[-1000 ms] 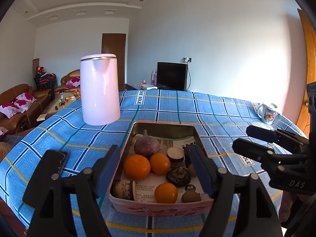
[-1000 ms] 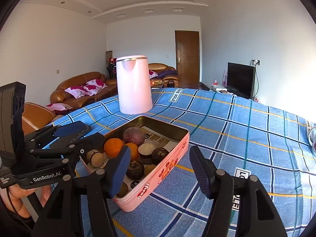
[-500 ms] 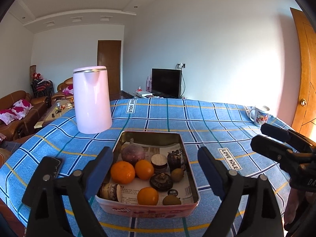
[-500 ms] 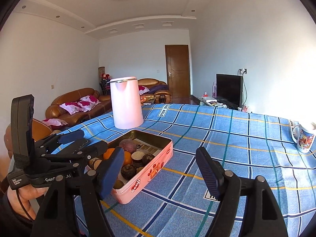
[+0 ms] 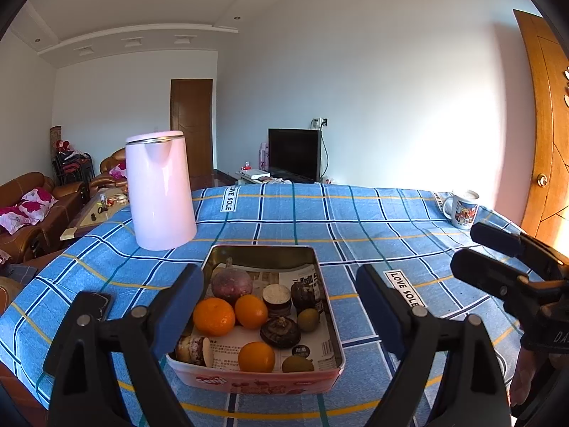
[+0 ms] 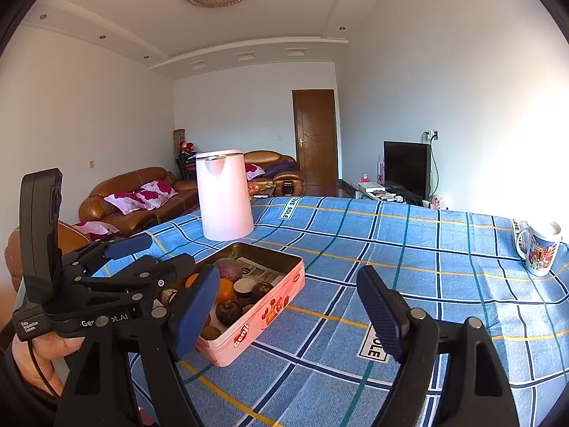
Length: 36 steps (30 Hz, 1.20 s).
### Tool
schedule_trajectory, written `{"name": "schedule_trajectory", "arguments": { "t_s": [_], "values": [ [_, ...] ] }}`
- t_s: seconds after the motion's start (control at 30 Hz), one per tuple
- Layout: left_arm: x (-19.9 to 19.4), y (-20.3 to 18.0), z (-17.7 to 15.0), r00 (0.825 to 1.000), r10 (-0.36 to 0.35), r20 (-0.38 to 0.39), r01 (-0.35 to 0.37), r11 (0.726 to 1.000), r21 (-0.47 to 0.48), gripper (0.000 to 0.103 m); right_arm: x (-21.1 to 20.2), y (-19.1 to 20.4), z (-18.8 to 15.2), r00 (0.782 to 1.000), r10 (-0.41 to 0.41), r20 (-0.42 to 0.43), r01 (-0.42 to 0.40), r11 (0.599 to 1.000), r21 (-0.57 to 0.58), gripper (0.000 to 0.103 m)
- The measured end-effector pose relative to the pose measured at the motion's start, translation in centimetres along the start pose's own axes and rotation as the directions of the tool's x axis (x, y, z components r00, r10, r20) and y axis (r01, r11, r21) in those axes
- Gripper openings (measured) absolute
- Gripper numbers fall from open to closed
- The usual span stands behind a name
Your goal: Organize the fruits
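Note:
A pink tin tray point(image 5: 330, 323) point(image 6: 270, 315) lined with newspaper sits on the blue checked tablecloth. It holds three oranges point(image 5: 213, 316), a purple round fruit point(image 5: 232, 283), dark mangosteens point(image 5: 280, 332), small green-brown fruits point(image 5: 308, 319) and a cut white-faced piece point(image 5: 276, 294). My left gripper point(image 5: 279, 307) is open and empty, held above and in front of the tray, and also shows in the right wrist view point(image 6: 138, 256). My right gripper point(image 6: 288, 315) is open and empty to the tray's right, and shows in the left wrist view point(image 5: 498, 252).
A tall pink kettle point(image 5: 159, 192) point(image 6: 224, 195) stands behind the tray at the left. A printed mug point(image 5: 462, 210) point(image 6: 540, 249) stands at the far right edge. A dark phone point(image 5: 94, 304) lies left of the tray. Sofas, a TV and a door lie beyond the table.
Both grippers have pulled back and up from the tray, so it looks smaller and lower. Both stay open and empty. The fruits have not moved.

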<state>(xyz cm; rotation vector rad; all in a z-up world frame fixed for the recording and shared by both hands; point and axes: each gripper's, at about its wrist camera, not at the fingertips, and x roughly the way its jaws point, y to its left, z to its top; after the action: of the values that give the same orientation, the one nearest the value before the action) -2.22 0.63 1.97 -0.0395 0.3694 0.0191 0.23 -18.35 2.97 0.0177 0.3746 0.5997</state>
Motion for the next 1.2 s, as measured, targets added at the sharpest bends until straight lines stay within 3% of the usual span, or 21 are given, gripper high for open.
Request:
{"name": "schedule_trajectory", "arguments": {
  "t_s": [0.2,0.47,1.2],
  "values": [
    [0.0,-0.2,0.0,1.0,-0.004,-0.004,0.004,1.0,0.0,0.091,0.1,0.1,-0.2,1.0,-0.001,-0.006,0.001,1.0,-0.005,0.081],
    [-0.4,-0.8,0.2,1.0,0.0,0.013,0.0,1.0,0.011,0.101,-0.2,-0.4,-0.4,1.0,-0.006,-0.001,0.006,1.0,0.008,0.081],
    [-0.8,-1.9,0.6,0.999,-0.027,0.022,0.027,1.0,0.009,0.103,-0.7,-1.8,-1.0,1.0,-0.015,0.0,0.015,0.999,0.035,0.082]
  ]
}}
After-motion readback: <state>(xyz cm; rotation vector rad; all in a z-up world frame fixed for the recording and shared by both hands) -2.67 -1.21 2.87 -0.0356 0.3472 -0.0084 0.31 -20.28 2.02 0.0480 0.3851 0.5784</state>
